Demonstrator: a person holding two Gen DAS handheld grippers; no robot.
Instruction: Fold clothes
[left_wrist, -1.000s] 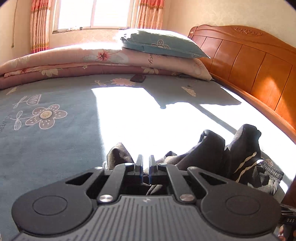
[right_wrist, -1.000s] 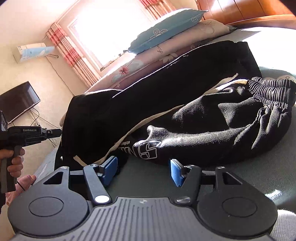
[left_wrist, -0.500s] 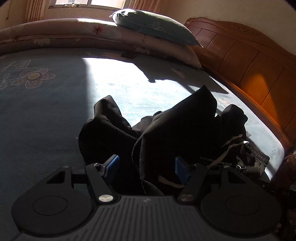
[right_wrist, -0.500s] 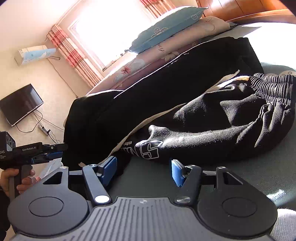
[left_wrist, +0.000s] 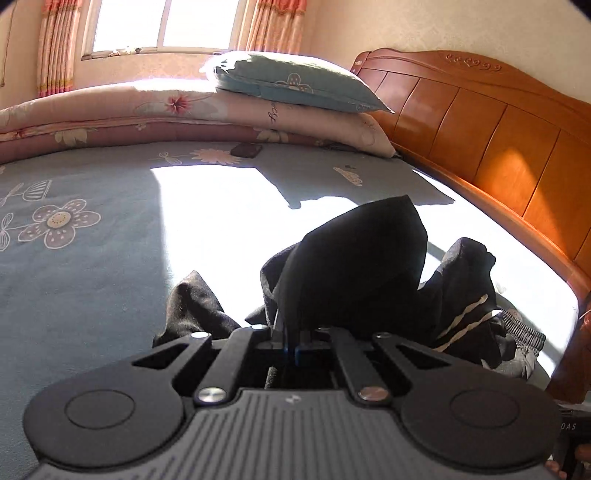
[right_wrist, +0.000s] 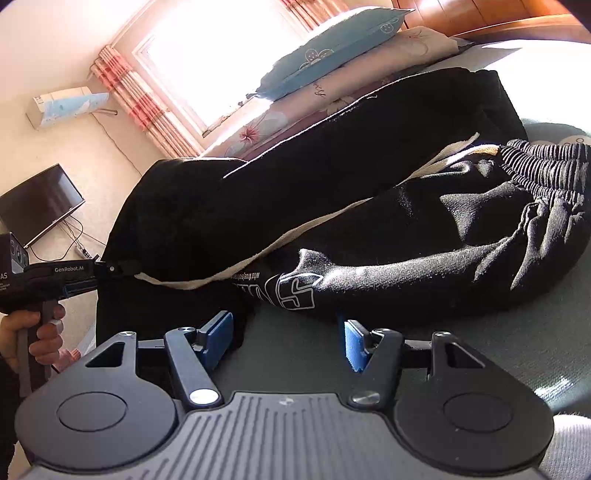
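Bed (left_wrist: 92, 280): left wrist view alone shows its wooden headboard (left_wrist: 491, 147) in full; right wrist view alone shows a TV (right_wrist: 40, 203) beyond the bed. Black trousers (right_wrist: 332, 192) lie on the bed, waistband toward the headboard. Left gripper (left_wrist: 291, 341) clamped on a lifted fold of trousers. Right gripper (right_wrist: 286, 341) apart, trousers just ahead of it, not touching.
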